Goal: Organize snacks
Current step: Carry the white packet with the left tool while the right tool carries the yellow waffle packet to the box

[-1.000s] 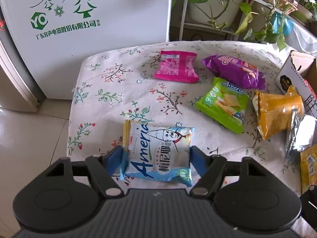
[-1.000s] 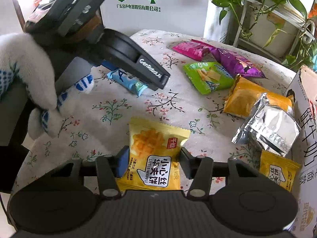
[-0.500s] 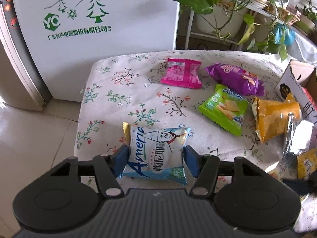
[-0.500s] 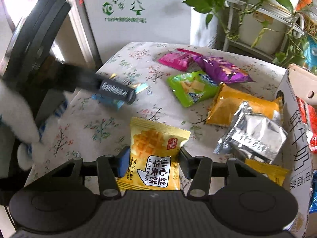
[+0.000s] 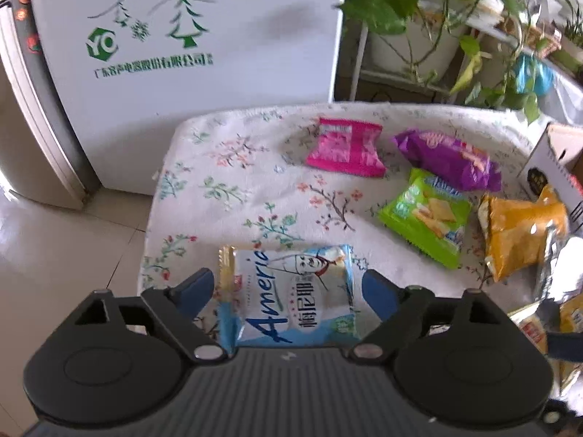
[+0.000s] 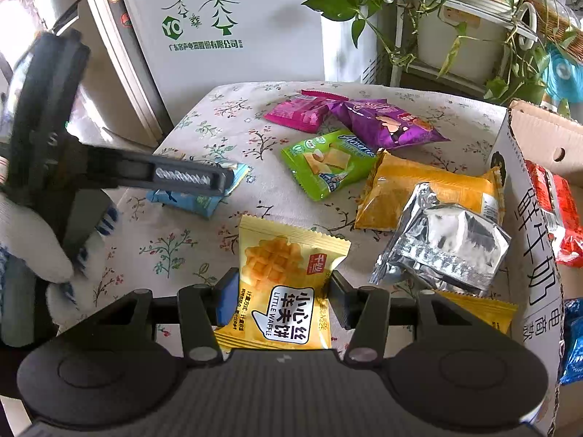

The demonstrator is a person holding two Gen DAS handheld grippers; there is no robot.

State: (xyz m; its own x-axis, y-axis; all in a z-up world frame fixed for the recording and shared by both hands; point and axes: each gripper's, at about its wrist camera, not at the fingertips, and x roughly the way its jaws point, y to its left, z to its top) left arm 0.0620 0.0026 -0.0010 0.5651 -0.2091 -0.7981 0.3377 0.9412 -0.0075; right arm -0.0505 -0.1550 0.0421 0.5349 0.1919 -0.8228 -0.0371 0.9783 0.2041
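A cardboard box (image 6: 535,196) stands open at the right edge of the floral table (image 6: 218,127); inside it lie a red packet (image 6: 557,215) near the top and a blue packet (image 6: 574,338) lower down, both only partly in view. The other snacks lie outside it on the cloth. The right gripper (image 6: 278,300) is clenched on a yellow waffle packet (image 6: 284,284), its blue pads pressing the packet's two sides just left of the box wall. The left gripper (image 5: 288,295) has just been opening: its jaws stand spread, with gaps on both sides of the blue-and-white cracker packet (image 5: 291,291) that sits between them on the near left part of the table. In the right wrist view the same gripper, held by a gloved hand (image 6: 36,240), reaches over that packet from the left. Farther back lie a pink packet (image 5: 344,147), a purple packet (image 5: 448,158) touching it in the right wrist view, and a green packet (image 5: 426,216) just in front of them. An orange bag (image 6: 419,189) lies beside the box with a silver bag (image 6: 444,244) overlapping its near edge, and another yellow packet (image 6: 481,309) shows below the silver one, against the box. A white fridge (image 5: 189,36) and potted plants (image 6: 437,18) stand behind the table.
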